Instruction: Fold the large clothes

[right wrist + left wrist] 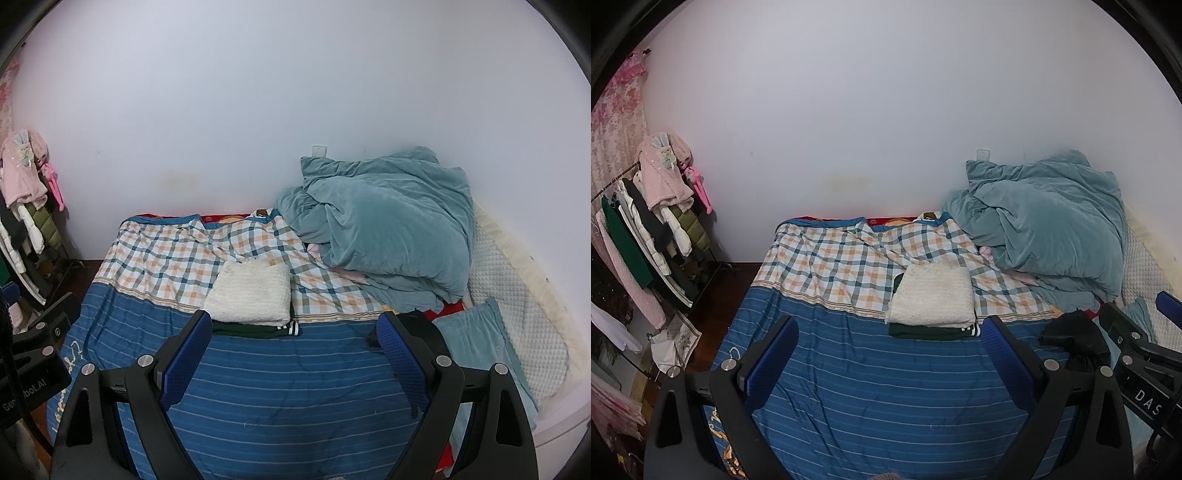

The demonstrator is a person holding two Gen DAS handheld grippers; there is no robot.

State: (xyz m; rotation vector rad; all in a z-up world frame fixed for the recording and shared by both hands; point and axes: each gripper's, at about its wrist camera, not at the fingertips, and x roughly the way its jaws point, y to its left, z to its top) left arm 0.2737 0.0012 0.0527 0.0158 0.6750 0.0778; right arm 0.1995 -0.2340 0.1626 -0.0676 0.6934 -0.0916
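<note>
Bedroom, bed [886, 387] under striped blue cover. Folded white knit [932, 295] stacked on green garment [931, 331] mid-bed. Black garment [1071, 334] crumpled rightward, likely next: needs grasping, spreading flat. Left tongs [890, 354] and right tongs [293, 350] gaped, empty.

Both views: even, soft indoor light, moderately bright, no glare; the white wall [868, 110] shows a faint bluish cast. Strong fisheye bending, with black vignette at the corners. Focus fair at centre; the clothes rack [646, 240] at the left edge looks smeared, dimmer.
</note>
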